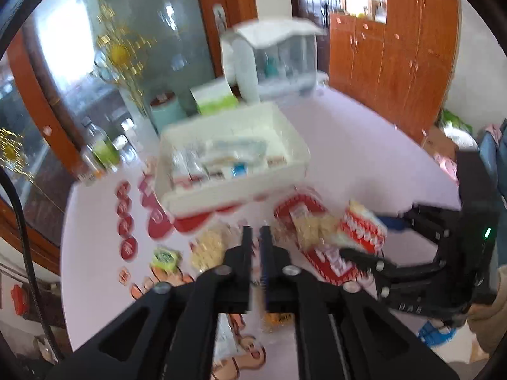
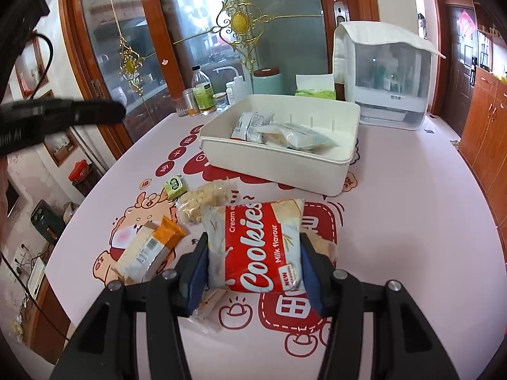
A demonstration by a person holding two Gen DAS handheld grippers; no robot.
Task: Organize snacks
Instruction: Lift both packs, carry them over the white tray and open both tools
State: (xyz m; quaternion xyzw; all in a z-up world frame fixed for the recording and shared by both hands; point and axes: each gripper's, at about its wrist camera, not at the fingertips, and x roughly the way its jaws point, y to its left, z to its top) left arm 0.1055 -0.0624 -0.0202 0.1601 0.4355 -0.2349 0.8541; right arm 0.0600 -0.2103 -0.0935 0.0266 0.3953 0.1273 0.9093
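My right gripper (image 2: 255, 264) holds a red-and-white cookie packet (image 2: 253, 248) by its two long edges, the blue pads pressing in from either side, and the packet hangs clear of the pink tablecloth (image 2: 412, 221). My left gripper (image 1: 256, 237) has its jaws drawn nearly together with only a thin slit between them, and I see nothing caught in that slit; its view is smeared with blur.

Just under the held packet on the cloth lie a clear bag of pale crunchy pieces (image 2: 202, 201), an orange-ended wrapped bar (image 2: 149, 247) to its left, and a small green wrapped sweet (image 2: 174, 186) a little farther off.

Beyond them stands the white bin (image 2: 275, 164), open-topped, already carrying several pale snack packets (image 2: 282, 131).

Behind the bin I make out a white lidded cabinet with clear sides (image 2: 383, 79), a green tissue box (image 2: 315, 90), a teal canister (image 2: 267, 80) and a cluster of bottles (image 2: 202, 93) along the glass doors.
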